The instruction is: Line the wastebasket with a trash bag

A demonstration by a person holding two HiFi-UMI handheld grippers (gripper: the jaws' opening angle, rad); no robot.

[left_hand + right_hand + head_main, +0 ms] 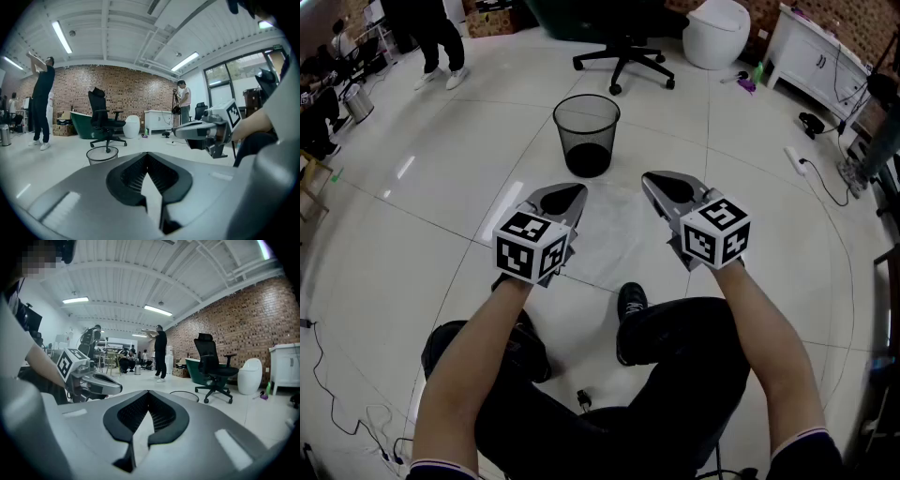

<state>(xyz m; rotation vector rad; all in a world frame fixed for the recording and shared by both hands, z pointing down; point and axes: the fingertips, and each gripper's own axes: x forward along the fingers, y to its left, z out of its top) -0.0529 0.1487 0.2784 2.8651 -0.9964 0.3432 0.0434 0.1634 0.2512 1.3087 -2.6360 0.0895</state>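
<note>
A black mesh wastebasket (586,134) stands upright on the pale floor ahead of me, with no bag in it; it also shows in the left gripper view as the wastebasket (101,154) and its rim (184,395) peeks over the right jaws. A clear, flat trash bag (614,234) lies on the floor between the basket and my feet. My left gripper (573,191) hovers shut and empty above the bag's left side. My right gripper (649,178) is shut and empty too, above the bag's right side. Both point roughly level toward the basket.
A black office chair (625,53) and a white round seat (717,32) stand behind the basket. A white cabinet (811,52) and a power strip with cable (796,159) are at the right. A person (441,37) stands far left. Cables (337,412) lie by my left side.
</note>
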